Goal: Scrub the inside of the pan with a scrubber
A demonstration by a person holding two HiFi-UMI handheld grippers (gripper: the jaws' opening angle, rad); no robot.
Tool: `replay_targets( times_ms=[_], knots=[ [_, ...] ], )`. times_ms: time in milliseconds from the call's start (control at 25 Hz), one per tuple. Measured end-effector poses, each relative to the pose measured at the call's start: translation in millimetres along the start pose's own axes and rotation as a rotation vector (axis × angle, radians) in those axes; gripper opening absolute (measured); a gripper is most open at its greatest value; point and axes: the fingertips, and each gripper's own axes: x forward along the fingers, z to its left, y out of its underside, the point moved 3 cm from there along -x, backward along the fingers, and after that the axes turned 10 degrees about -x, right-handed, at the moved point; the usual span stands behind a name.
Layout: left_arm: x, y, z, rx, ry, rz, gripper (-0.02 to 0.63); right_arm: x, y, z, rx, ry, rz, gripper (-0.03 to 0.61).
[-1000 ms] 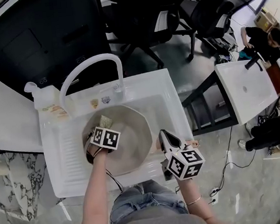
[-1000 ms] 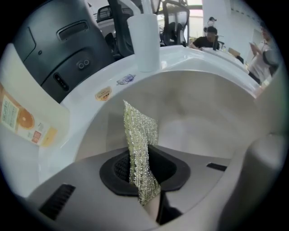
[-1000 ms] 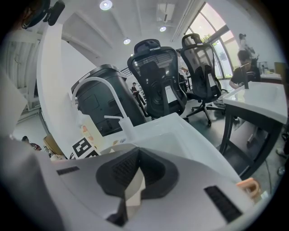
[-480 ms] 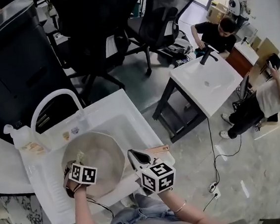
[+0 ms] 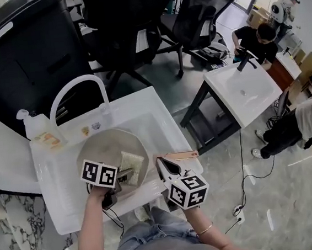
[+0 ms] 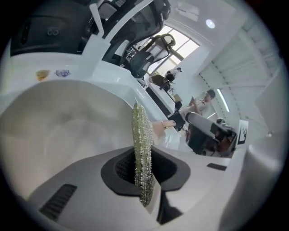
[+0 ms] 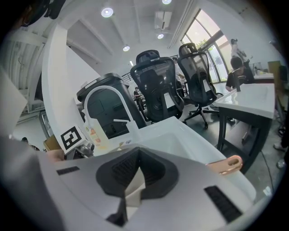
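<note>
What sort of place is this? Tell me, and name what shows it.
Probably an office or lab workspace, not a home kitchen: a freestanding white sink among black office chairs, a second sink stand nearby, cables on the floor.

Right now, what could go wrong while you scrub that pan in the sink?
1. The right gripper is shut, and the pan handle sticks out beside it, not between its jaws. With nothing holding it, the pan might slide or spin in the sink when pushed.
2. The left gripper pinches the scrubber by one thin edge, so hard rubbing could pull it loose.
</note>
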Motion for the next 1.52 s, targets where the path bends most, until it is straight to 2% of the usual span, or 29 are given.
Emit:
replay_targets(
  times_ms=[80,280,360,520,720,960,1240,1520],
  knots=[
    [10,2,2,-0.027,0.025,0.029,0.061,-1,3,0,0.005,0.011,0.002,0.011],
    [26,8,25,-0.107,0.023,0.094,0.061,5,9,1,0.019,0.016,0.015,0.011],
    [30,11,33,-0.104,0.001,0.146,0.061,8,7,0,0.021,0.015,0.014,0.011],
    [40,20,46,-0.04,-0.084,0.274,0.06,15,4,-2,0.023,0.01,0.012,0.011],
    [41,31,60,-0.022,-0.141,0.373,0.06,23,4,-4,0.017,-0.004,0.027,0.011],
    [25,48,82,0.096,-0.319,0.465,0.06,41,4,7,0.001,-0.064,0.052,0.011],
    [4,53,104,0.188,-0.457,0.567,0.06,65,2,39,-0.047,-0.179,0.096,0.011],
    [-14,51,123,0.295,-0.585,0.639,0.061,79,4,53,-0.07,-0.227,0.126,0.011]
  ],
)
